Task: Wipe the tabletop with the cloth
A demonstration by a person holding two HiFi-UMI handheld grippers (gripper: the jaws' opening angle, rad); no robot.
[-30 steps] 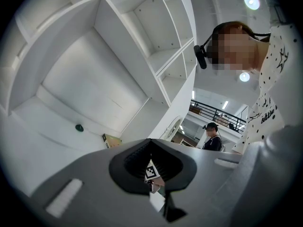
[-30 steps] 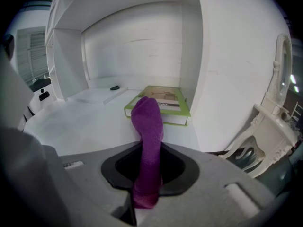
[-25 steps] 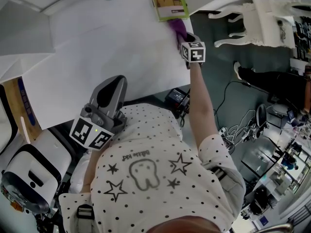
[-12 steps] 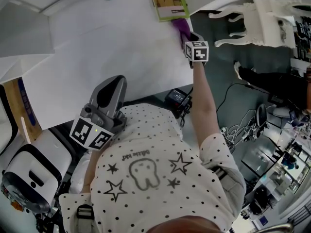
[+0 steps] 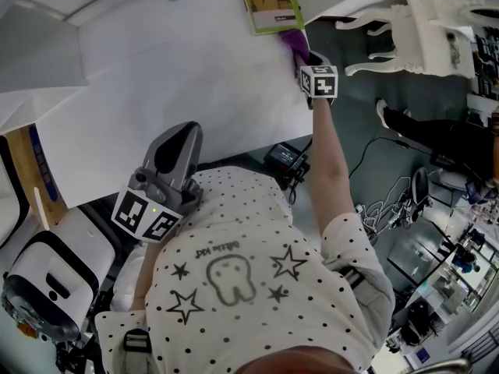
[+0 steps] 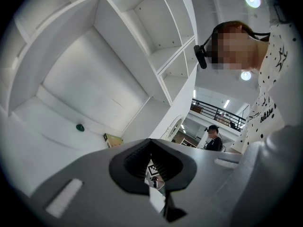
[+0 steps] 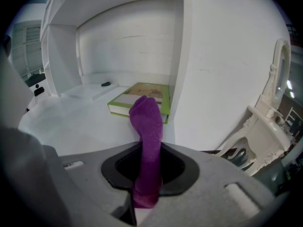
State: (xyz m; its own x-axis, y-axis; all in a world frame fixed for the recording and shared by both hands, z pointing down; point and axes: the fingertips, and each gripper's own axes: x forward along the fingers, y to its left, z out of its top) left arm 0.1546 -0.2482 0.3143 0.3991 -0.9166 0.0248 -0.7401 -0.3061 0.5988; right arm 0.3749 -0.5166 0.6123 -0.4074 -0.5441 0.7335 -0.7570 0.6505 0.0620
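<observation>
Right tongs (image 7: 147, 174) clamped on purple cloth (image 7: 147, 122), cloth end down at the surface's (image 5: 179, 61) far right corner beside green book (image 5: 270, 2), apparently to wipe there. Left tongs (image 6: 152, 167) closed, empty, idle off the near edge.

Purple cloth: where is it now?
Head view, upper right: the purple cloth is clamped in the right tool at the white tabletop's right edge, beside the green book.
</observation>
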